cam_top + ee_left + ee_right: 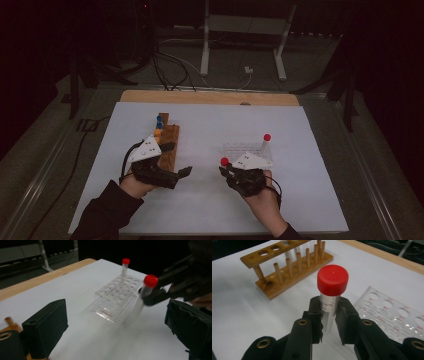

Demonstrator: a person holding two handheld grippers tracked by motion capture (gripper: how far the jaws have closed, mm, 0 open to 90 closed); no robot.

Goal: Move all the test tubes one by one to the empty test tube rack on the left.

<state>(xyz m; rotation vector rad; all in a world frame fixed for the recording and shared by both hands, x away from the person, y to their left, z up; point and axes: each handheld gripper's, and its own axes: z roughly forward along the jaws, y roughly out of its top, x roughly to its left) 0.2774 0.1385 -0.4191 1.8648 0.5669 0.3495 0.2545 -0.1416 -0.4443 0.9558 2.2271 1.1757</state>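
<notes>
My right gripper (329, 321) is shut on a clear tube with a red cap (332, 280), held upright just off the white sheet. In the high view this gripper (229, 171) sits at the near left corner of the clear plastic rack (240, 148), with the held tube (224, 161) beside it. A second red-capped tube (266, 138) stands in the rack's far right part. My left gripper (177, 159) is open with nothing between its jaws, next to the wooden rack (169, 142). From the left gripper view, the right gripper (160, 293) and its tube (147, 287) show before the clear rack (117, 297).
The wooden rack (292, 267) has pegs and holes; blue and orange capped tubes (158, 125) stand at its far end. A white sheet (210, 200) covers the table, with a wooden edge (210, 96) at the back. Cables and a stand's legs lie on the floor beyond.
</notes>
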